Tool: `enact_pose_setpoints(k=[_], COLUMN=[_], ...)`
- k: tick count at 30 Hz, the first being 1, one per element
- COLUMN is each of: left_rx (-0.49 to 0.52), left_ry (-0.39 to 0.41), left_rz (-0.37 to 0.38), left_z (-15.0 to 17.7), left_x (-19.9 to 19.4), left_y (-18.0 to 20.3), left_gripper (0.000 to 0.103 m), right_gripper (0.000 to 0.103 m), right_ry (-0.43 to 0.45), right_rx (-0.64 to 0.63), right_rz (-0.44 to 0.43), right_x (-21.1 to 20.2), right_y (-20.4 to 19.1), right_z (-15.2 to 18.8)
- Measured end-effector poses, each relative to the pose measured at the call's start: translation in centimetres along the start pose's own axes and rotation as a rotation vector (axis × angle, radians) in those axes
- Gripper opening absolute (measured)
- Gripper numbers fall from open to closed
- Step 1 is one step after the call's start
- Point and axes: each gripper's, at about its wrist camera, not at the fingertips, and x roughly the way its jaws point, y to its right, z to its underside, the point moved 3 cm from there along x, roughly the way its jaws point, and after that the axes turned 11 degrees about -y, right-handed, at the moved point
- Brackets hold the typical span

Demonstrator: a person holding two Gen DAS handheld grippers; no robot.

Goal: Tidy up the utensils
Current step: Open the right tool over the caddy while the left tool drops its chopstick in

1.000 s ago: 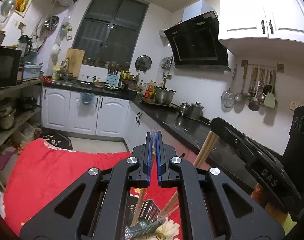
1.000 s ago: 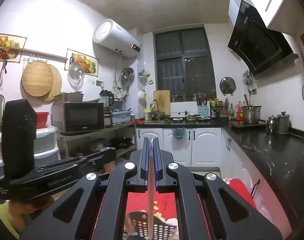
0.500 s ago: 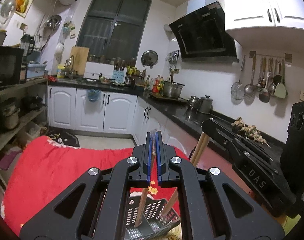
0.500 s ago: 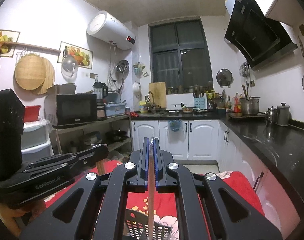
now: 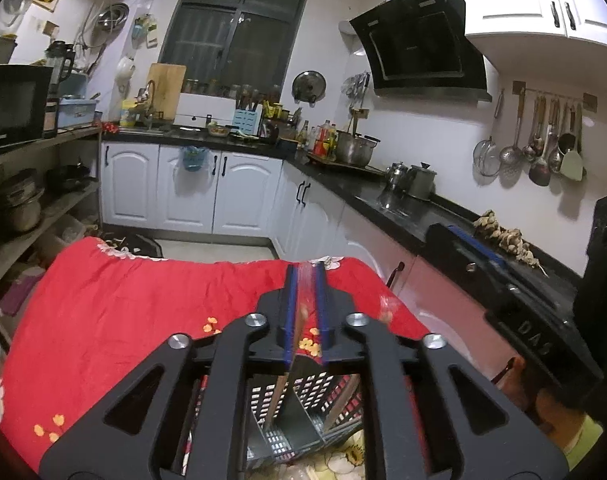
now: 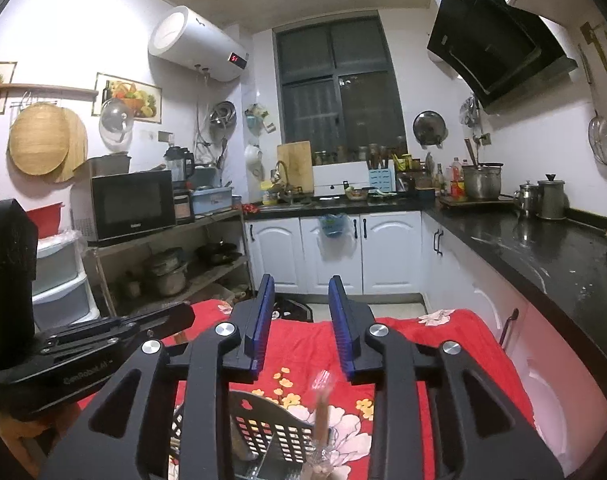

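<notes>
Utensil [image 5: 277, 394] in basket [image 5: 303, 396] | left hand-held gripper [image 5: 305, 312] parted slightly | right hand-held gripper [image 6: 301, 322] spread

A dark perforated utensil basket [image 5: 299, 412] with grey inner dividers sits on the red flowered cloth [image 5: 115, 320], seen from above in both wrist views. One wooden-handled utensil [image 5: 281, 388] stands in its left compartment, leaning a little — its upper end runs up between blue pads, blurred there. A second one [image 6: 322, 412], wood-handled with a clear, blurred top, stands nearly upright at the basket's right side; its lower end is too blurred to place in a compartment.
</notes>
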Motion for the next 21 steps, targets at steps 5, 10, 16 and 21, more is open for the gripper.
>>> enact_pose_setpoints(k=[5, 10, 16, 21], left_rx=[-0.011, -0.03, -0.028, -0.019], left_ry=[0.008, 0.031, 0.057, 0.08], left_rz=[-0.009, 0.014, 0.014, 0.018], left_z=[0.5, 0.6, 0.5, 0.9], left_x=[-0.9, -2.7, -4.8, -6.5], left_y=[-0.4, -0.6, 0.0, 0.7], left_gripper=[0.037, 0.065, 0.092, 0.092], right_gripper=[0.054, 0.068, 0.081, 0.086], right_ry=[-0.013, -0.03, -0.033, -0.03], right_rx=[0.028, 0.051, 0.069, 0.059], right_rz=[0.002, -0.004, -0.015, -0.015], right_x=[-1.5, -3.0, -5.6, -7.4], right_y=[0.8, 1.2, 1.3, 1.1], right_z=[0.7, 1.2, 1.4, 1.9])
